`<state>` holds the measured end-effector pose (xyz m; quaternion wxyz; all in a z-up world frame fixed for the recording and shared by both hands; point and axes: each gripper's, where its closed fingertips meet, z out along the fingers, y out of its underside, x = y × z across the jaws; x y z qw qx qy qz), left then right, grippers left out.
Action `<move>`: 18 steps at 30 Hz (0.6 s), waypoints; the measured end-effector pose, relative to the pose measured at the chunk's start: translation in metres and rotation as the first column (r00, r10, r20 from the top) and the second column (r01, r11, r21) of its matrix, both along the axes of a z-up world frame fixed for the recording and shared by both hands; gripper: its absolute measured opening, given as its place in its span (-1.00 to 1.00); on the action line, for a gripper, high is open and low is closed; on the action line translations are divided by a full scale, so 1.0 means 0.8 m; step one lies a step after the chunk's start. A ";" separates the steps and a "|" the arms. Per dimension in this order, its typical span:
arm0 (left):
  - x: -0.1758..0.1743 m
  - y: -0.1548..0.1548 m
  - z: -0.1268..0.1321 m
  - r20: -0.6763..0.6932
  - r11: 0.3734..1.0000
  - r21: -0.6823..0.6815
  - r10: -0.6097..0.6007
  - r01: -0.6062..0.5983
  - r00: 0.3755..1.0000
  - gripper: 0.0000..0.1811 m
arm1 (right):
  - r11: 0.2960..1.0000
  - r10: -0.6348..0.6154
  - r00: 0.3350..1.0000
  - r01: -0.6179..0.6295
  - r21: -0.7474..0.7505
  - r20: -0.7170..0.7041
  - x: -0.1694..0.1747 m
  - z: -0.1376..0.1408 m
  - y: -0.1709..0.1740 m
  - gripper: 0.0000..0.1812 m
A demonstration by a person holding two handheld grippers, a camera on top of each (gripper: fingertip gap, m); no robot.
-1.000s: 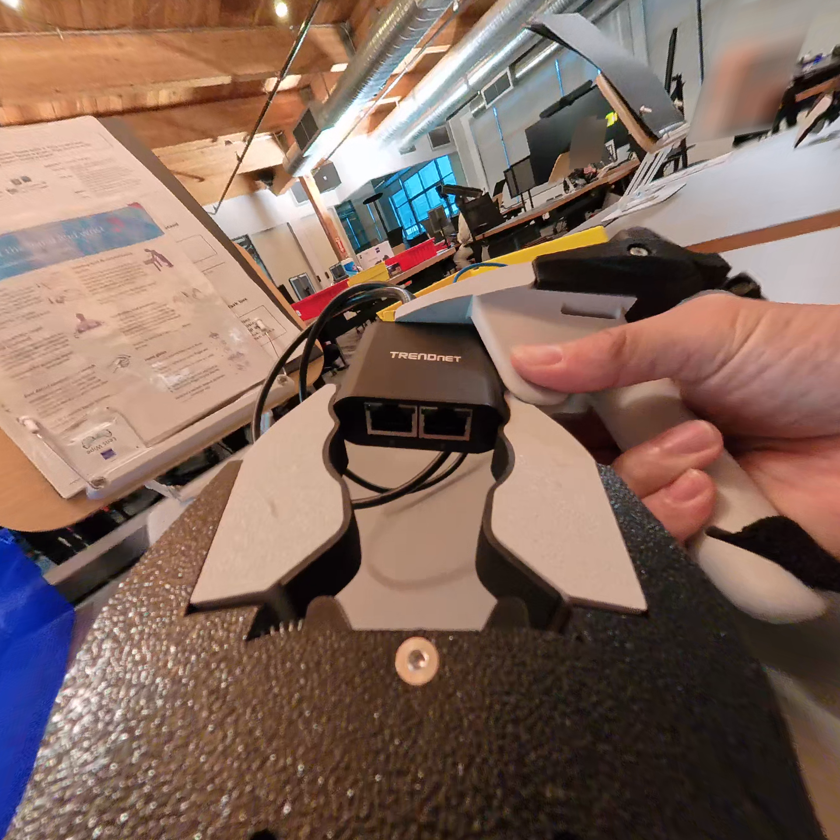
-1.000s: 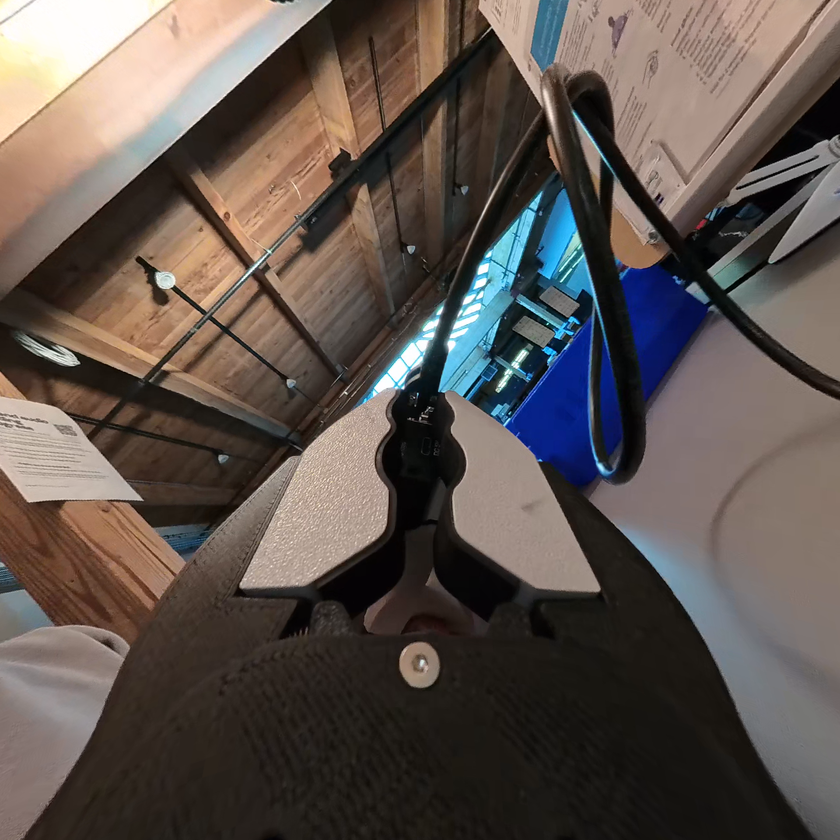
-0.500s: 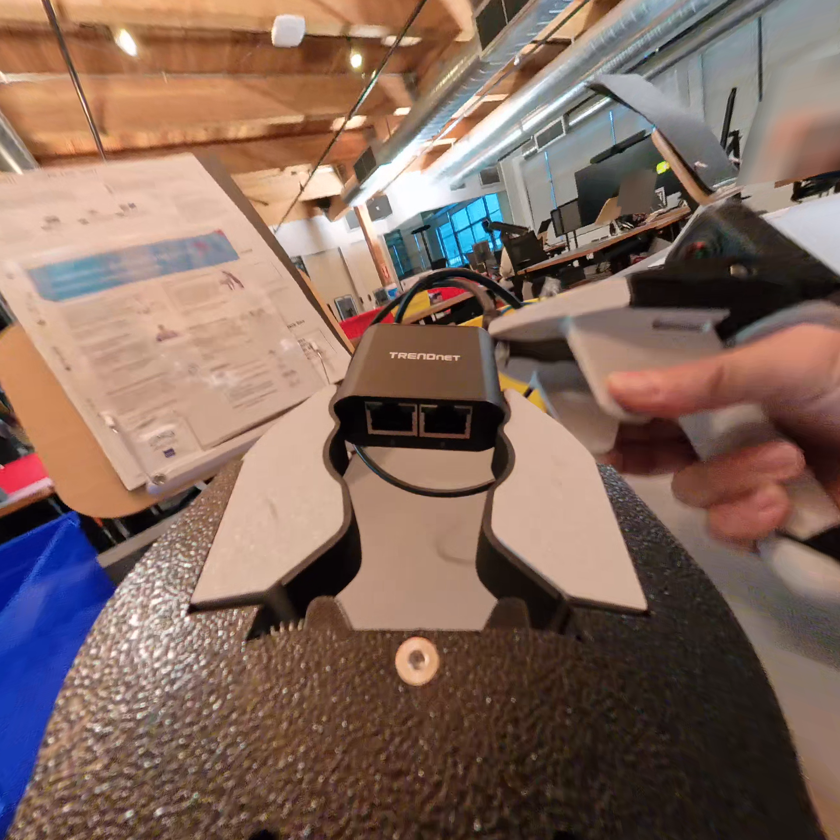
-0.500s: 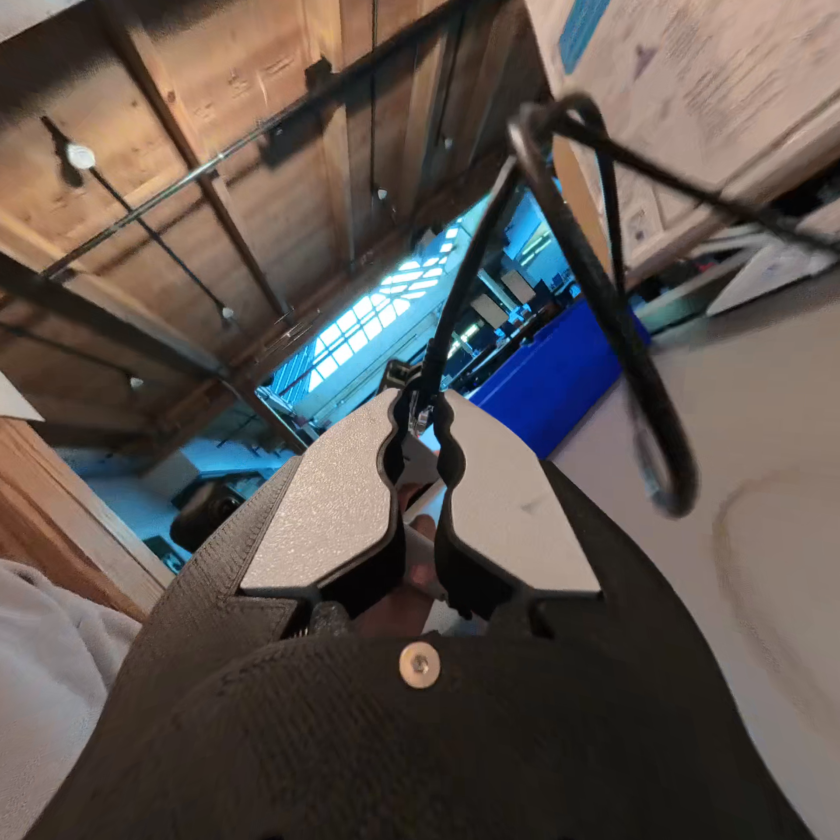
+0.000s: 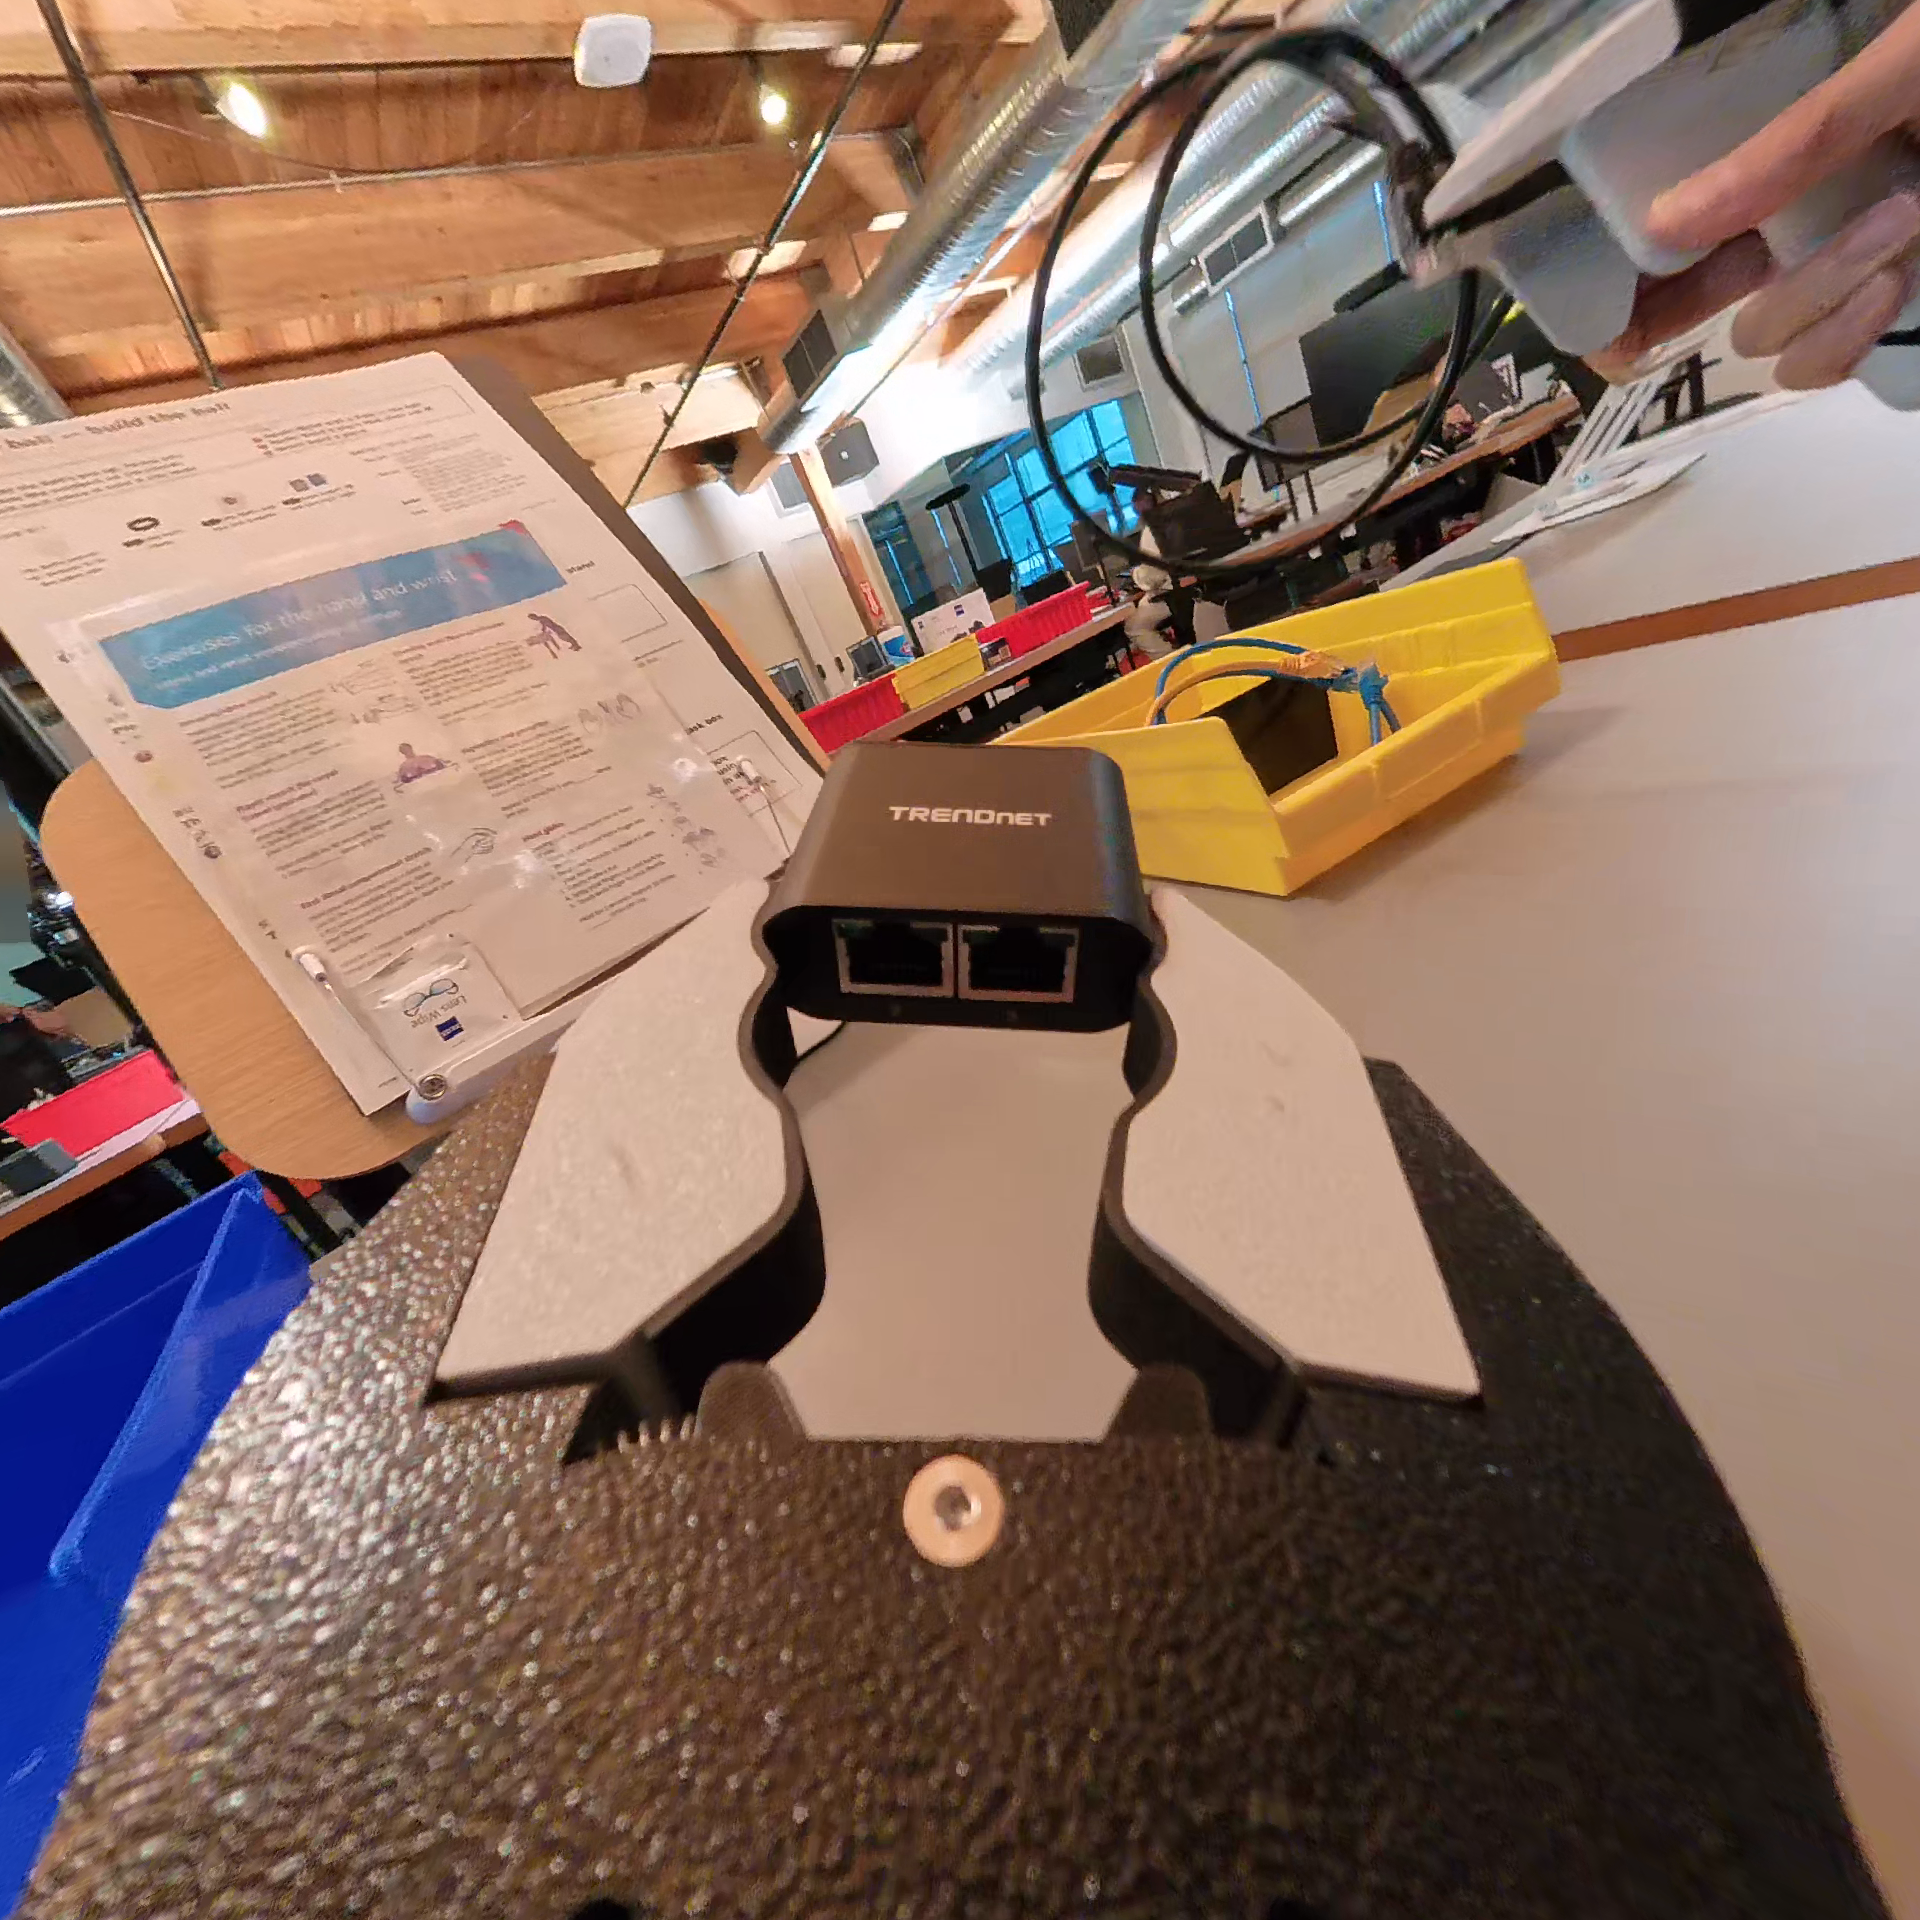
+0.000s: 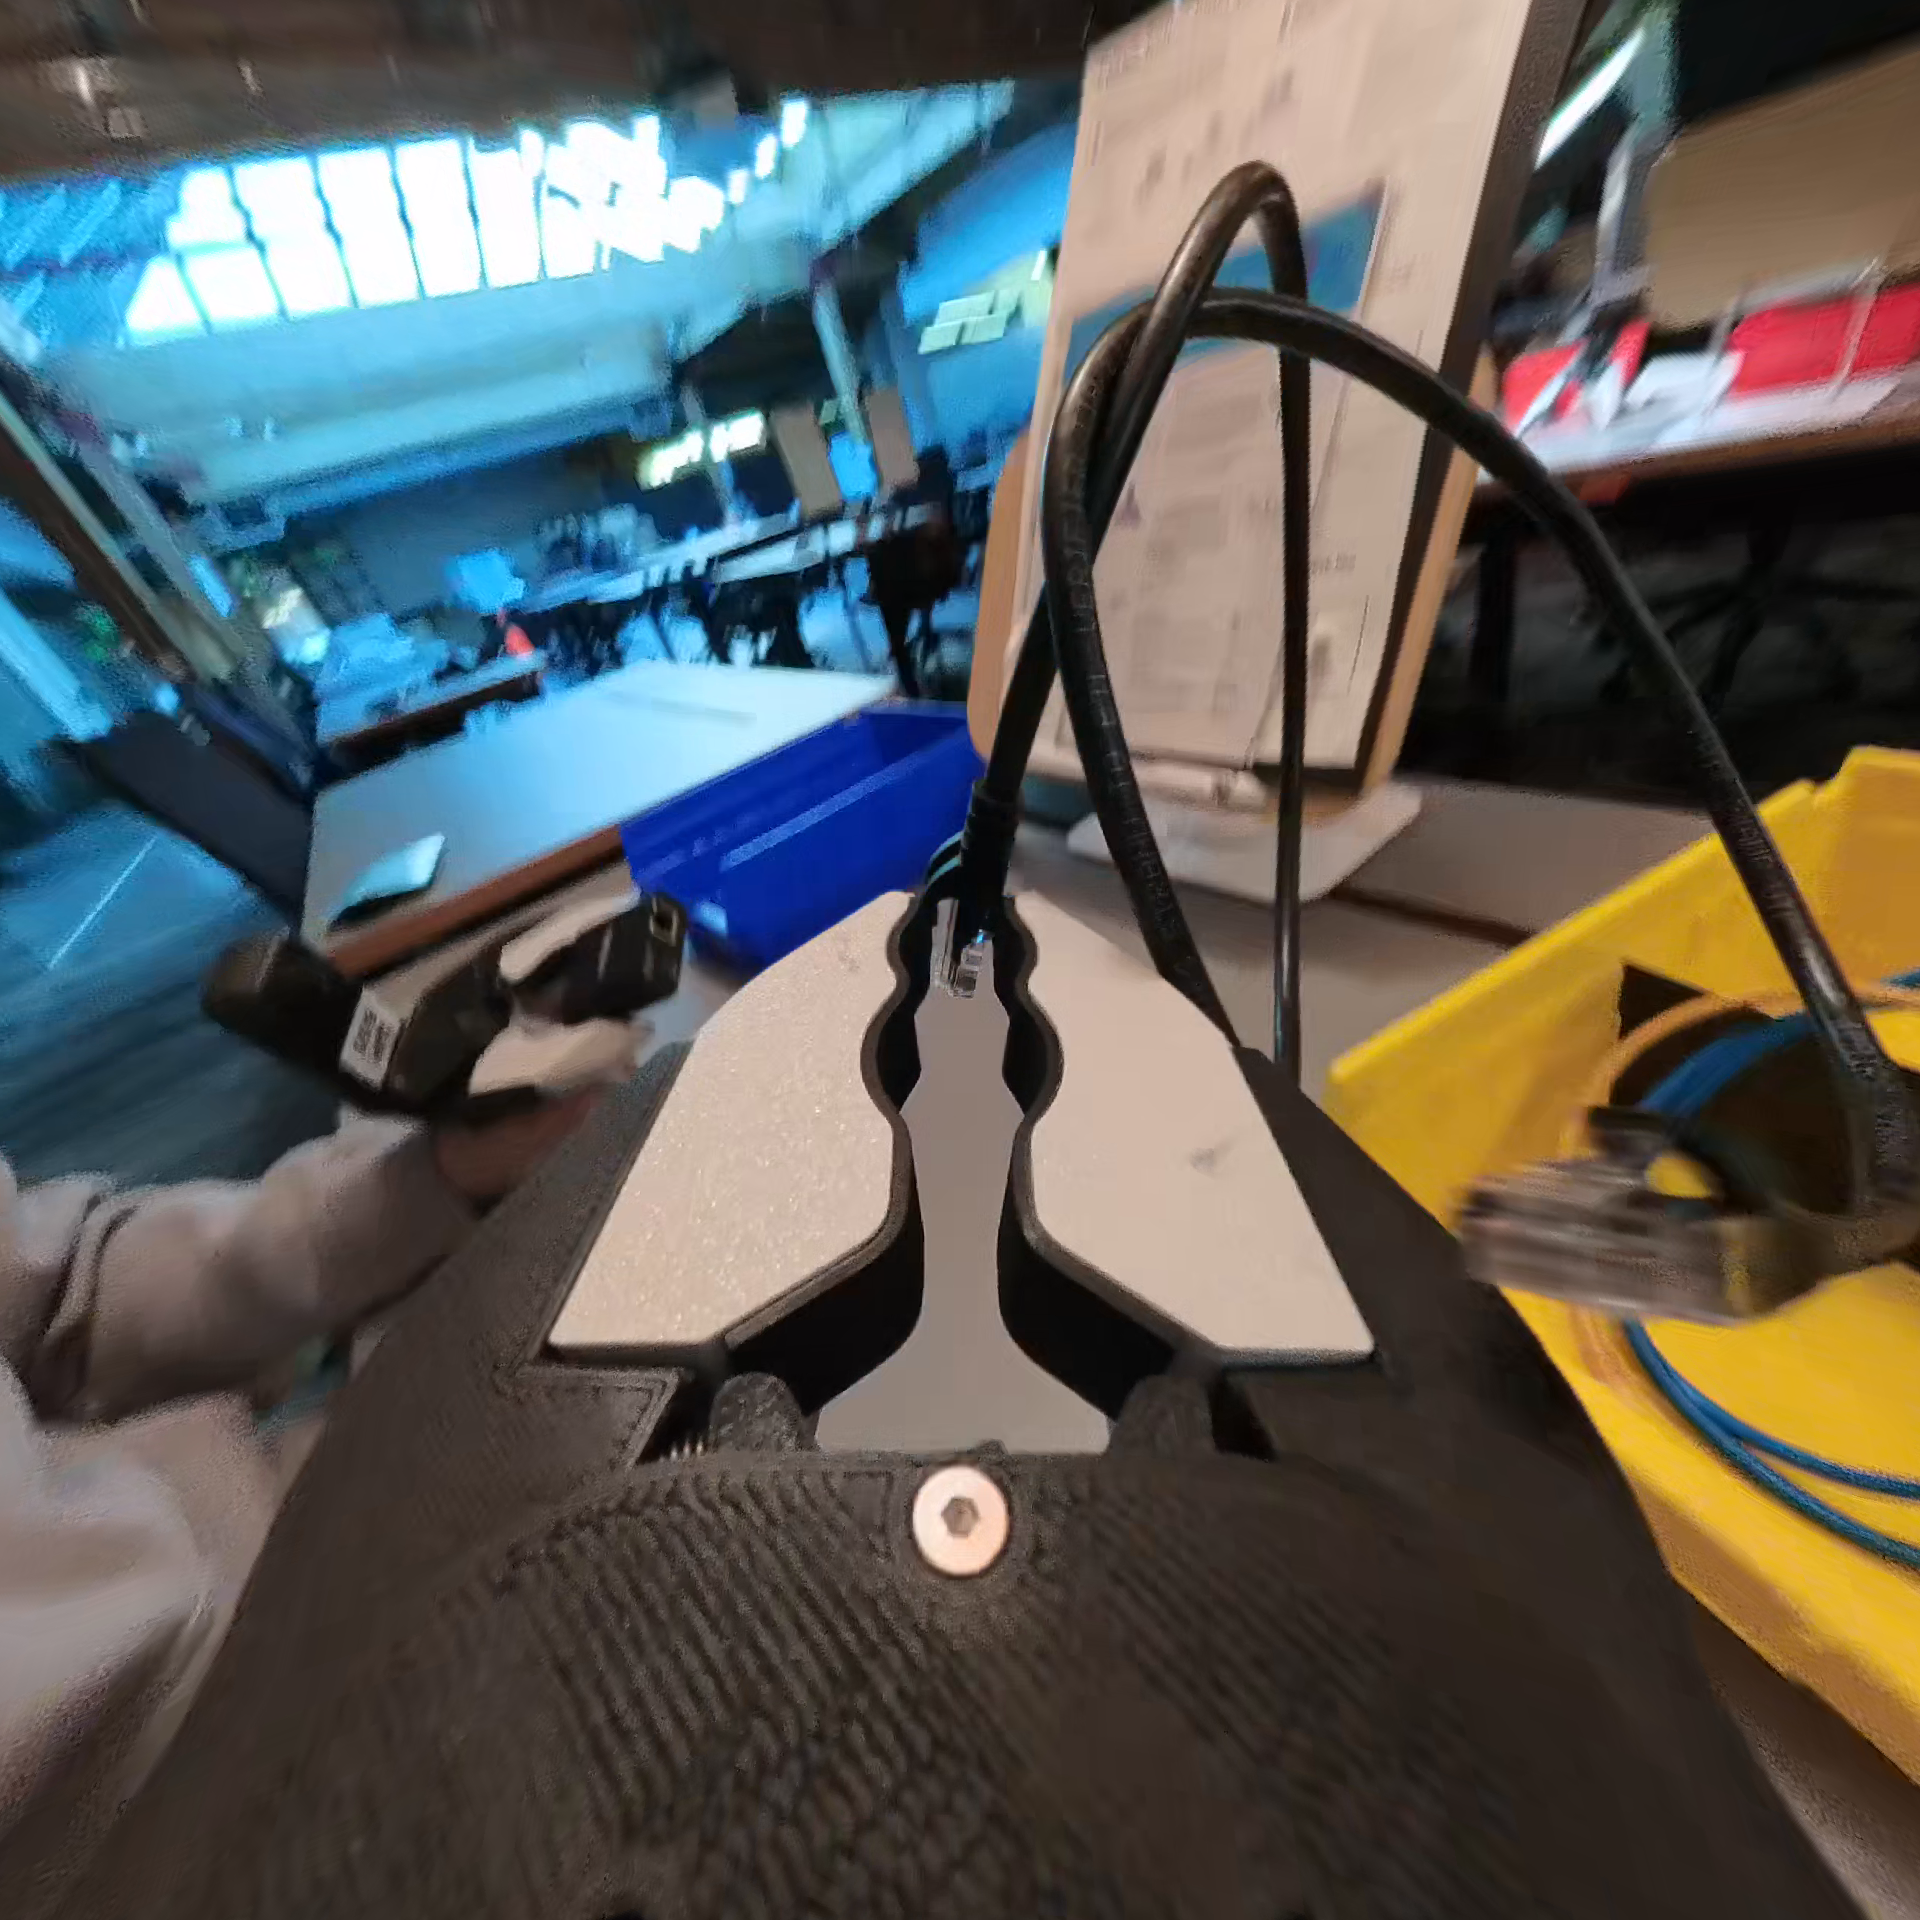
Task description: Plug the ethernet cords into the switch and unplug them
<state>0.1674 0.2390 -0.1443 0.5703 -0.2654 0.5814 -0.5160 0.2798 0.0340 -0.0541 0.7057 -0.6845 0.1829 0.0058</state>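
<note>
Left wrist view: the left gripper (image 5: 958, 940), with grey textured fingers (image 5: 665, 1143) on a black pebbled body, pinches the small black two-port network switch (image 5: 961, 883) by its sides. The switch is held above the grey table (image 5: 1683, 987), its two sockets facing the camera with no plug in either. Beyond it, on the table, lies a yellow plastic bin (image 5: 1382, 769) holding a coiled blue ethernet cord (image 5: 1288, 675). To the left stands a tilted wooden board with printed sheets (image 5: 343, 707); a blue plastic bin (image 5: 114, 1382) sits at the lower left. High at the upper right, the right gripper (image 5: 1423, 197), grasped by a person's hand (image 5: 1808, 218), carries a looping black ethernet cord (image 5: 1049, 312), well apart from the switch.

Right wrist view: the right gripper (image 6: 961, 951) is pressed onto the clear plug (image 6: 958, 961) of the black ethernet cord (image 6: 1091, 644), which arches upward and descends to the right. Its far plug (image 6: 1621, 1236), blurred, hangs over the yellow plastic bin (image 6: 1475, 1091) and the blue ethernet cord (image 6: 1745, 1455). To the left, the switch (image 6: 623, 951) shows in the left gripper, with a pale sleeve (image 6: 208, 1247) below. Farther back stand the blue plastic bin (image 6: 790, 810) and the printed board (image 6: 1226, 468).
</note>
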 end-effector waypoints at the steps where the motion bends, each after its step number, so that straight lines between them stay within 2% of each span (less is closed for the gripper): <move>1: 0.000 -0.002 -0.002 -0.005 1.000 0.008 -0.004 0.004 1.000 -0.32 | 0.999 0.037 0.999 -0.038 -0.038 -0.038 0.010 -0.011 -0.009 -0.86; 5: 0.001 -0.014 -0.004 -0.021 0.999 0.022 -0.027 0.027 0.999 -0.32 | 0.978 0.126 0.978 -0.150 -0.143 -0.165 0.049 -0.046 -0.048 -0.86; 7: 0.000 -0.018 -0.002 -0.022 0.999 0.022 -0.028 0.029 0.999 -0.32 | 0.972 0.159 0.944 -0.202 -0.124 -0.289 0.070 -0.059 -0.060 -0.86; 8: 0.000 -0.022 -0.001 -0.025 0.999 0.017 -0.034 0.035 0.999 -0.32 | 0.978 0.099 0.946 -0.149 -0.142 -0.308 0.092 -0.070 -0.067 -0.86; 11: 0.000 -0.033 0.000 -0.037 0.999 0.020 -0.036 0.037 0.999 -0.32 | 0.950 0.044 0.931 -0.152 -0.273 -0.363 0.129 -0.111 -0.079 -0.86; 15: 0.003 -0.054 0.000 -0.046 0.997 0.073 -0.026 0.030 0.999 -0.32 | 0.849 0.037 0.931 -0.221 -0.480 -0.363 0.145 -0.157 -0.083 -0.86; 18: 0.003 -0.070 0.002 -0.053 0.997 0.064 -0.028 0.031 0.998 -0.32 | 0.771 0.065 0.943 -0.255 -0.583 -0.327 0.152 -0.170 -0.083 -0.86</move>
